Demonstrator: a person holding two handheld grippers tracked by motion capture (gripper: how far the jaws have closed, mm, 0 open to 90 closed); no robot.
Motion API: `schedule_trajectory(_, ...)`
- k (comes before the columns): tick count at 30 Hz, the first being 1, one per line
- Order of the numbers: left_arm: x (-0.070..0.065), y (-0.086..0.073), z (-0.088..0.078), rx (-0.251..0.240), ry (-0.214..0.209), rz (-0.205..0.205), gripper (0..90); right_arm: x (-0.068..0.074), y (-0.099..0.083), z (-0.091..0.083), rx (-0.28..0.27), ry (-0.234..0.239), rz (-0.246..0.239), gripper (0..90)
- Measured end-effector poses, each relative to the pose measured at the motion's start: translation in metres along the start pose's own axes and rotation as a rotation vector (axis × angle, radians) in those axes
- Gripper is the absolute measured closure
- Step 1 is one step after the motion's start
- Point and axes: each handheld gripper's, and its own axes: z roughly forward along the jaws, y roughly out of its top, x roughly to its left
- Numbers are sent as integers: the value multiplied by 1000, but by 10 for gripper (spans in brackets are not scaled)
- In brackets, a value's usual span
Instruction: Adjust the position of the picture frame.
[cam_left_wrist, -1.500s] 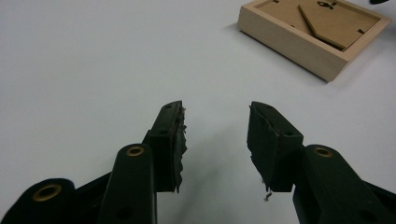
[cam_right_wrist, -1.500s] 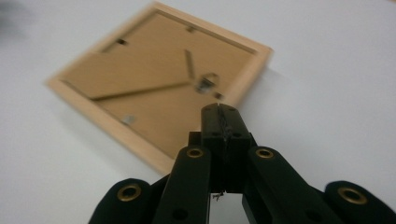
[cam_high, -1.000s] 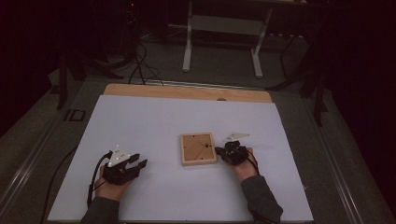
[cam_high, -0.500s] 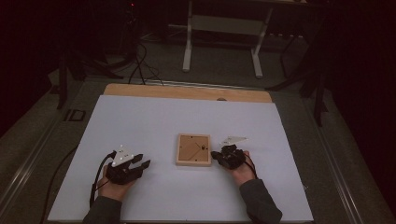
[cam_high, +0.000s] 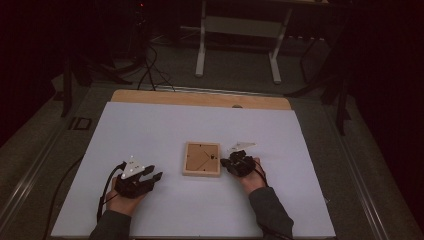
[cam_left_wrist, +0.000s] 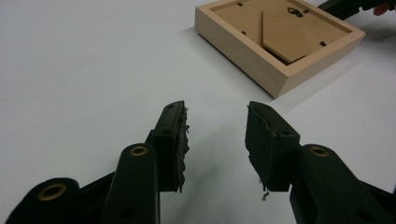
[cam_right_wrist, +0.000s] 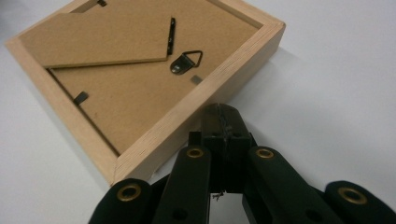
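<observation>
The white table (cam_high: 165, 125) is lying flat and smooth, so things can slide on it easily. The wooden picture frame (cam_high: 201, 158) is lying face down in the middle of it, with its brown backing board (cam_right_wrist: 140, 79) showing.

The right gripper (cam_high: 231, 163) is sitting at the frame's right side, with its jaws pressed together and nothing between them. Its tip is touching, or almost touching, the frame's wooden edge. The left gripper (cam_high: 151, 176) is waiting a little way off on the other side. Its jaws are standing apart with nothing between them.

If the right gripper pushes now, the frame is probably going to slide or spin away, because nothing is holding its far side. A closed tip could also slip up over the edge.

The little metal hanger (cam_right_wrist: 186, 61) and the small turn clips (cam_right_wrist: 80, 98) are tiny, so a jaw could bend one or miss it.
</observation>
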Motion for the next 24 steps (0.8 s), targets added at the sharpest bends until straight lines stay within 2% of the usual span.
schedule_trajectory(11, -1, 0, 0, -1, 0, 4, 575, -4, 11, 5, -3, -19, 10, 897)
schedule_trajectory(17, 0, 0, -1, -6, 6, 2, 567, -2, 9, -6, -19, -14, -27, 864)
schedule_trajectory(19, 0, 0, -1, -3, 10, 4, 566, -2, 5, -13, -40, 7, -26, 851)
schedule_trajectory(22, 1, 0, -1, -4, 12, 5, 565, 1, 1, -20, -45, 11, -51, 831)
schedule_trajectory(24, 1, 0, 0, -4, 15, 3, 564, 3, -2, -24, -60, 25, -47, 820)
